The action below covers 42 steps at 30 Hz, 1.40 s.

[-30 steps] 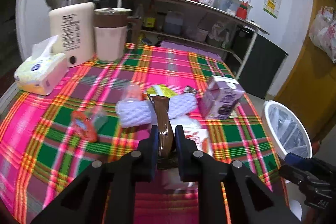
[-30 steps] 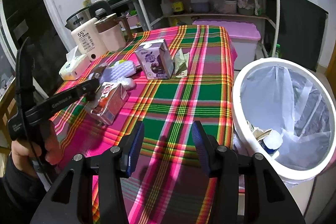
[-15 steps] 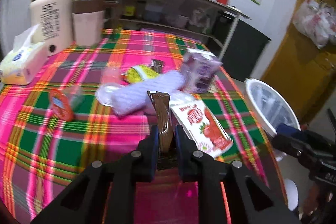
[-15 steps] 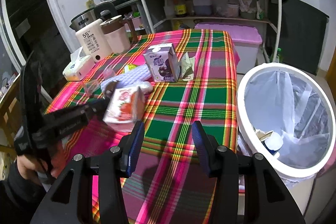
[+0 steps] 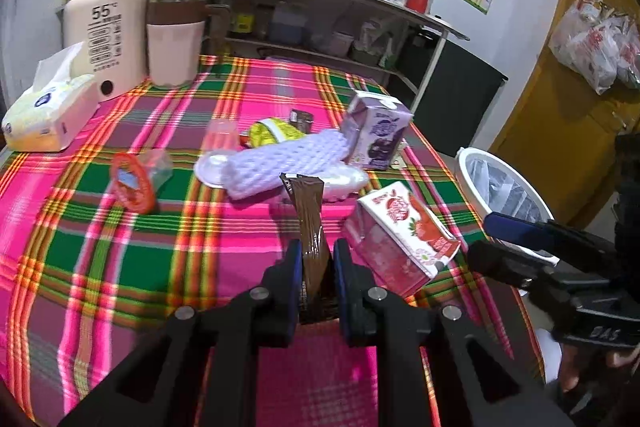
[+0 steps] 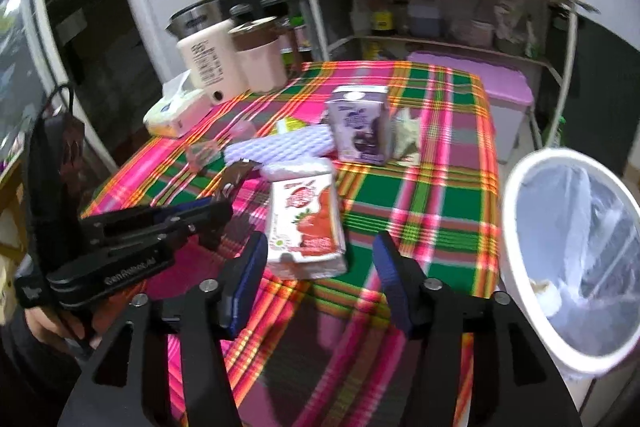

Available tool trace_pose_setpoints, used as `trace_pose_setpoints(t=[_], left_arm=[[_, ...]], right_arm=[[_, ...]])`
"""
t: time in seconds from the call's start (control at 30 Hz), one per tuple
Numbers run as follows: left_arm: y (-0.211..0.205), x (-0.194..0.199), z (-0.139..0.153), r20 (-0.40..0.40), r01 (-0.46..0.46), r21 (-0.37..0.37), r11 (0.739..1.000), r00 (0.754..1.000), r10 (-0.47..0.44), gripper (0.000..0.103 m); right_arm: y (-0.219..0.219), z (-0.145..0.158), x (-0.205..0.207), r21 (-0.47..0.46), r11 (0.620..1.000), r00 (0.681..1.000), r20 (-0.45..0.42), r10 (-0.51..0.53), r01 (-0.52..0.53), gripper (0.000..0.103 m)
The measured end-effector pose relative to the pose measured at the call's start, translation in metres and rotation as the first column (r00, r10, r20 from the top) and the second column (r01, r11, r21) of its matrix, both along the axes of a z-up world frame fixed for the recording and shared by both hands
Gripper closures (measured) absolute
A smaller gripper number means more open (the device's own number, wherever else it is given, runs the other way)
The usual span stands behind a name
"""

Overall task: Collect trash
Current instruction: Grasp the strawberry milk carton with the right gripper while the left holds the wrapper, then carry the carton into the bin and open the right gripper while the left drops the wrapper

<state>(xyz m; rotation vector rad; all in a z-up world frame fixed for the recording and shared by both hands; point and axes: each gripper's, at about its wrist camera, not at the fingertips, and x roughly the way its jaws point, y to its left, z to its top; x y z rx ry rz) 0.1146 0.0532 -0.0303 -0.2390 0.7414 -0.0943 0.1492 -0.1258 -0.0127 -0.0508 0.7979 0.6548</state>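
Note:
My left gripper point(image 5: 314, 263) is shut on a brown wrapper point(image 5: 308, 223) and holds it above the plaid table; it also shows in the right wrist view point(image 6: 224, 211). My right gripper point(image 6: 322, 259) is open and empty, its jaws on either side of a strawberry milk carton point(image 6: 306, 223), also in the left wrist view point(image 5: 396, 231). Farther back lie a purple carton point(image 6: 360, 123), white foam netting point(image 5: 280, 163), a yellow wrapper point(image 5: 272, 131), a red-lidded cup point(image 5: 134, 179) and a crumpled wrapper point(image 6: 406, 135). A white bin point(image 6: 568, 259) with a clear liner stands to the right.
At the table's back left stand a cream kettle point(image 5: 106, 35), a pink jug point(image 5: 174, 39) and a tissue pack point(image 5: 44, 107). A metal shelf point(image 5: 320, 7) with bottles lines the wall. A purple-lidded box point(image 6: 492, 83) sits behind the table.
My left gripper drew back toward the table's near edge with the wrapper. My right gripper moved left from the bin side to the strawberry carton, still open.

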Motion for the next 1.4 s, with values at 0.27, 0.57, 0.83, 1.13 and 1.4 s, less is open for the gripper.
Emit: trace_pose_setpoints(t=[0.27, 0.57, 0.83, 1.13, 1.4], left_arm=[[0.013, -0.005, -0.003, -0.005, -0.023, -0.012, 1.000, 1.000, 0.023, 0.087], [0.014, -0.005, -0.006, -0.015, -0.029, -0.015, 0.999, 0.999, 0.029, 0.087], [0.007, -0.009, -0.004, -0.013, -0.020, -0.007, 1.000, 1.000, 0.020, 0.087], [-0.017, -0.007, 0.006, 0.002, 0.021, 0.005, 1.000, 1.000, -0.021, 0.087], [-0.050, 0.005, 0.019, 0.028, 0.097, 0.024, 0.995, 0.995, -0.098, 0.087]], right_arm=[[0.023, -0.015, 0.013, -0.051, 0.997, 0.998, -0.020, 0.063, -0.064, 0.046], [0.039, -0.029, 0.017, -0.141, 0.988, 0.998, -0.022, 0.057, -0.059, 0.046], [0.024, -0.026, 0.014, -0.101, 0.995, 0.999, -0.038, 0.001, -0.005, 0.049], [-0.012, -0.008, 0.001, -0.038, 0.996, 0.997, -0.008, -0.080, 0.079, 0.049], [-0.058, 0.006, -0.005, -0.006, 0.984, 0.984, 0.013, -0.179, 0.180, 0.049]])
